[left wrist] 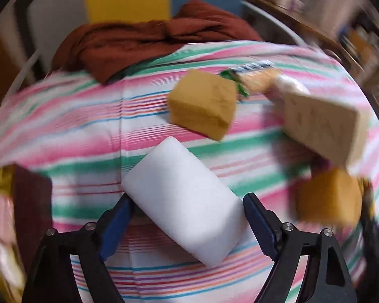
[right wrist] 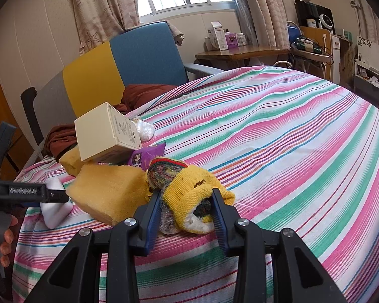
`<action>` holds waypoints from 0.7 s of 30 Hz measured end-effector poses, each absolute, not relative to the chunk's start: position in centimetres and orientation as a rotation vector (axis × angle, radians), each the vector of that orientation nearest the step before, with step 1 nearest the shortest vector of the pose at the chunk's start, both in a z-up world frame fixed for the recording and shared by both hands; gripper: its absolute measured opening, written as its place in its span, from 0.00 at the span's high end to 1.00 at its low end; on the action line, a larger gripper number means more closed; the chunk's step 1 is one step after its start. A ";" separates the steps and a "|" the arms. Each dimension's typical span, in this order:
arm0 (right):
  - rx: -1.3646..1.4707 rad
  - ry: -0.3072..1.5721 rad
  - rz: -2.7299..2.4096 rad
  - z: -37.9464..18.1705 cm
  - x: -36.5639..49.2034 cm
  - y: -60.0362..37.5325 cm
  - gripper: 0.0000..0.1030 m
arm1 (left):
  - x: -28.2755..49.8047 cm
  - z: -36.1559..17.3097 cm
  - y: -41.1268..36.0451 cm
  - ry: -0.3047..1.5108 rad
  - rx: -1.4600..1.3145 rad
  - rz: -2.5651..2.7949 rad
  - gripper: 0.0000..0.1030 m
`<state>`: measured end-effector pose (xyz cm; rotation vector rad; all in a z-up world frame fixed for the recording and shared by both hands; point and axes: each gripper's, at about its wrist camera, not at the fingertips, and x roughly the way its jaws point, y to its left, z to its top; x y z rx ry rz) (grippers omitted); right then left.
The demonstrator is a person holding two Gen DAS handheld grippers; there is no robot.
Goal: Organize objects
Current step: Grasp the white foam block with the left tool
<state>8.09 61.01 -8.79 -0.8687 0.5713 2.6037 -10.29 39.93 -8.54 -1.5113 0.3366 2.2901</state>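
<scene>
Striped pink, green and white cotton bedspread covers the whole work surface; everything else placed relative to it

Blue and yellow upholstered chair stands past its far edge, rust-brown crumpled cloth heaped where the two meet

Cream rectangular cardboard box tilted on the near-left part of the bedspread, propped on other items, purple printed packet under its lower corner

Two yellow foam sponge blocks: larger one lying flat on the bedspread below the box, second further in

White rectangular foam block lies diagonally on the bedspread, between the left gripper jaws; jaws wide, left pad at the block's edge, right pad beside it, grip not seen; picture blurred

Yellow knitted glove bundled with multicoloured mesh scrubber rests on the bedspread beside the larger sponge; right gripper closed tight on this bundle, both pads pressing its sides
</scene>
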 end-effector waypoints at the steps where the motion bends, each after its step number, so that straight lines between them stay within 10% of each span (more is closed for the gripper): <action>1: -0.868 0.572 2.604 -8.8 8.2 61.0 0.63 | -10.0 -8.3 39.6 0.357 -1.485 2.270 0.16; 11: -0.871 0.563 2.600 -8.8 8.2 61.0 0.63 | -10.4 -8.9 37.9 0.060 -1.598 2.321 0.05; 13: -0.872 0.562 2.600 -8.8 8.2 61.0 0.63 | -10.5 -8.7 38.3 0.068 -1.619 2.351 0.12; 14: -0.872 0.563 2.601 -8.8 8.2 61.0 0.63 | -10.6 -8.6 38.8 0.131 -1.599 2.369 0.37; 21: -0.872 0.558 2.599 -8.8 8.2 61.0 0.63 | -8.7 -8.6 37.8 0.158 -1.394 2.379 0.38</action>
